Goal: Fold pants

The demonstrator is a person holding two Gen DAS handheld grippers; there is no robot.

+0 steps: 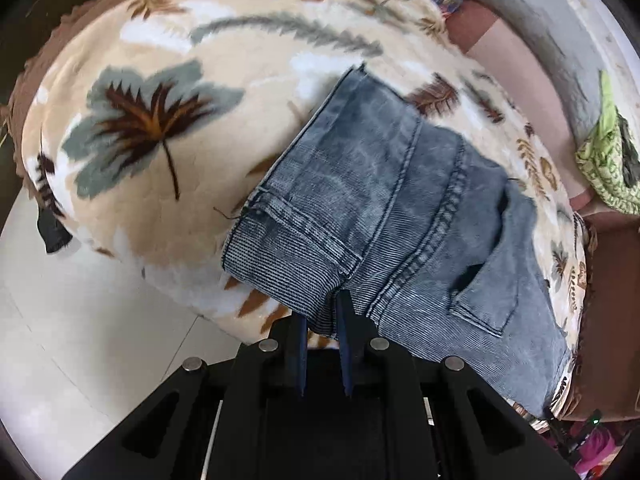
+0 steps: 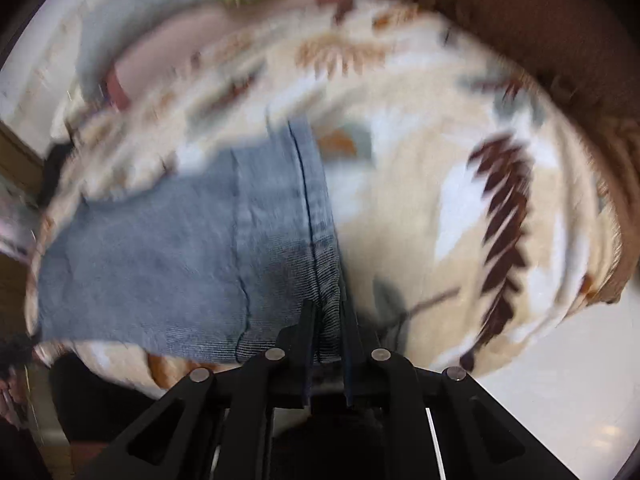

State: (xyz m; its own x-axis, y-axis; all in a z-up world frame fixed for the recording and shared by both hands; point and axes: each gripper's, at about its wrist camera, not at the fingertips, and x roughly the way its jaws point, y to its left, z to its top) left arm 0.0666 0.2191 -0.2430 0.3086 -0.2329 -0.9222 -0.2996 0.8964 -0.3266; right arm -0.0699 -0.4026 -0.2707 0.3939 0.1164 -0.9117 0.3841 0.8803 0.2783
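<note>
Hand-held gripper point(image 1: 324, 312) and its twin point(image 2: 328, 320), both clamped on unlabelled jeans point(image 1: 384, 216).

Under my work lies a cream blanket point(image 1: 168, 216) printed with brown and grey leaves, edged in brown. Past its far side I see a pink sheet point(image 1: 516, 68), and beyond that a grey pillow point(image 1: 532, 8) against the wall. A green patterned cloth point(image 1: 608, 160) sits bunched on the pink sheet, near the blanket's edge. A pale tiled floor point(image 1: 60, 340) shows below the blanket. In my right view everything is blurred, but the same blanket point(image 2: 420, 208) fills it.
</note>
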